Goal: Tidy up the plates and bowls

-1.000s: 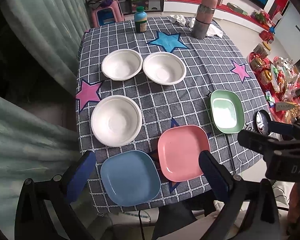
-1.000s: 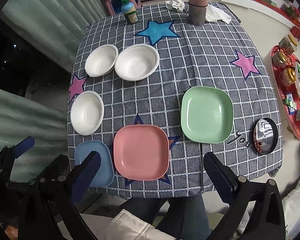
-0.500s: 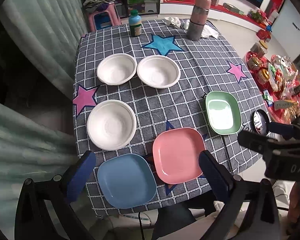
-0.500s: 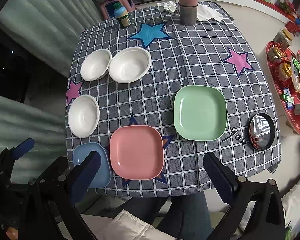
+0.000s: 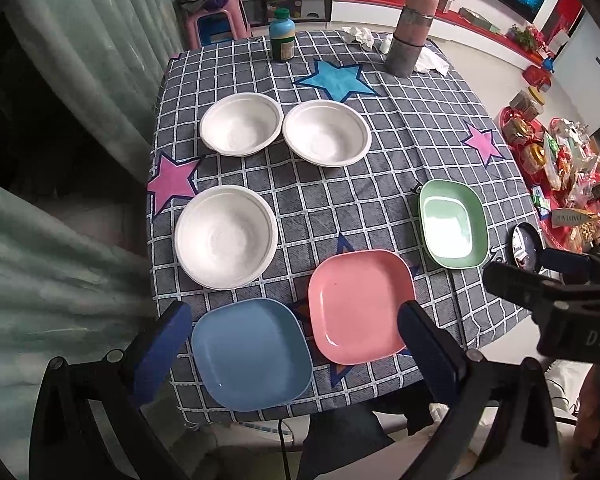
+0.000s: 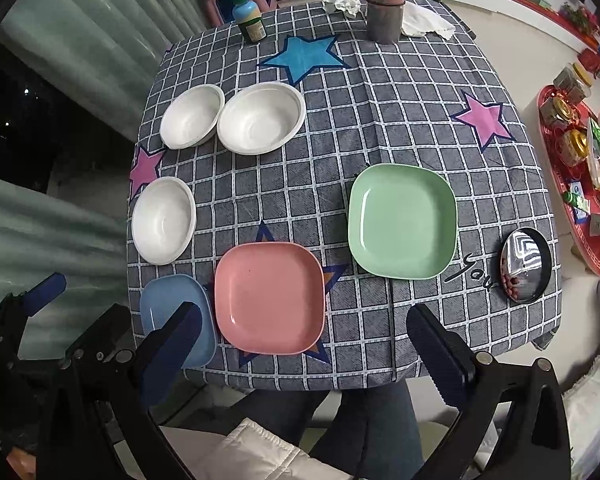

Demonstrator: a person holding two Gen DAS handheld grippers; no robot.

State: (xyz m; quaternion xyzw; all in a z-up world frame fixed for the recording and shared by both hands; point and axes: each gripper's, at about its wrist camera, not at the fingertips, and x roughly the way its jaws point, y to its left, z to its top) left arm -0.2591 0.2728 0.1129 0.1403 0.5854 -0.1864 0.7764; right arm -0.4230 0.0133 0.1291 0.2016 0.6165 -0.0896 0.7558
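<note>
Three white bowls stand on the checked cloth: a near one, a far left one and a far right one. A blue plate, a pink plate and a green plate lie along the near side; they also show in the right wrist view as blue, pink and green. My left gripper is open, held above the blue and pink plates. My right gripper is open, above the table's near edge, empty.
At the far side stand a green-capped bottle, a tall pink and grey flask and crumpled tissues. A small black dish sits at the right edge. A curtain hangs left; a red tray with jars is right.
Both grippers have drawn back and up a little, so the table looks smaller and farther. Nothing on the table has moved. Both stay open.
</note>
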